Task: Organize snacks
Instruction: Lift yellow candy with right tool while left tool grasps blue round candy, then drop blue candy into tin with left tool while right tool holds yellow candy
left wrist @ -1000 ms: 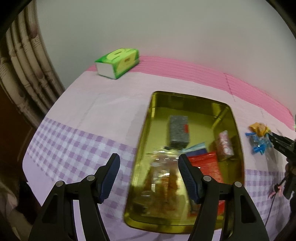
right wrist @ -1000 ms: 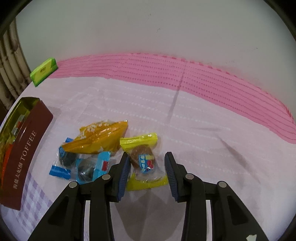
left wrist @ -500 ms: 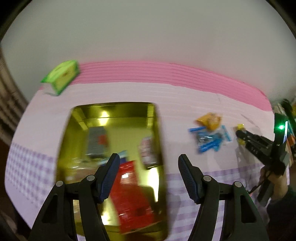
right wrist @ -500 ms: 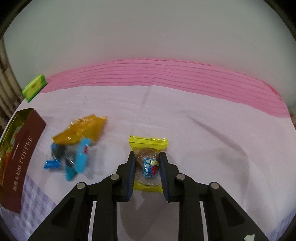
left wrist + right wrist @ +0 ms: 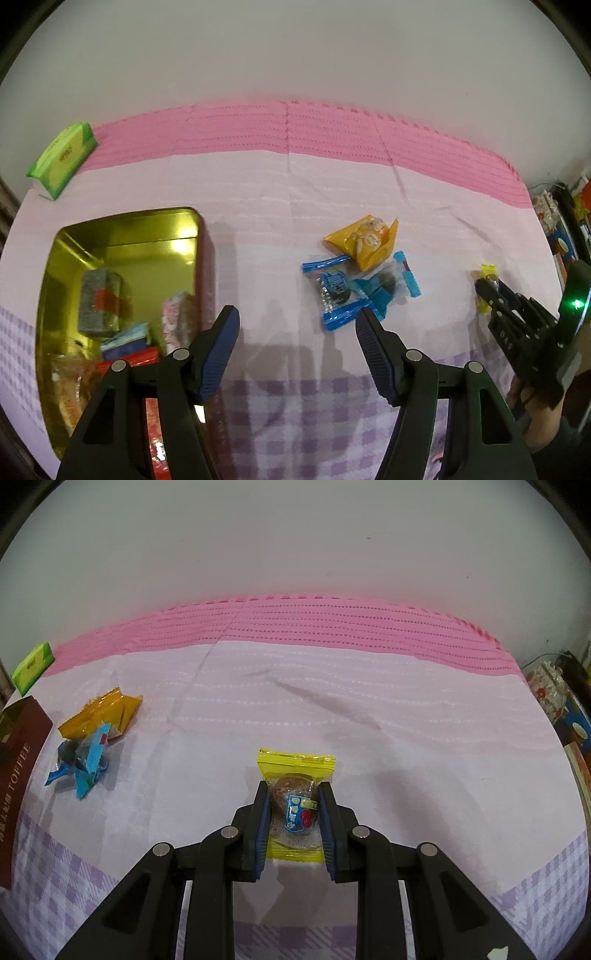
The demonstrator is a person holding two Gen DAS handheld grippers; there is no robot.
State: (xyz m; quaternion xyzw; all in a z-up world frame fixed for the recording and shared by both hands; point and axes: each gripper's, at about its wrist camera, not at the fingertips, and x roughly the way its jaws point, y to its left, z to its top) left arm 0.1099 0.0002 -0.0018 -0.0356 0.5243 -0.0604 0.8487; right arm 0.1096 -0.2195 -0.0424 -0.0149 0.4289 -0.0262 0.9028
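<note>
Right gripper (image 5: 291,810) fingers pinch yellow candy pack (image 5: 295,771) by slick wrapper (may slip en route). Left gripper (image 5: 295,339) fingers spread, empty; blue candies (image 5: 354,291) at its 12 o'clock could scatter.

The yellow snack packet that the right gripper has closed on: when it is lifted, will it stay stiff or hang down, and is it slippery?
The yellow snack packet probably flops at its ends: thin film extends beyond the right gripper, which has just closed on it. The middle likely holds, since the pads squeeze a solid brown piece inside. The glossy wrapper may slip somewhat. It looks light.
</note>
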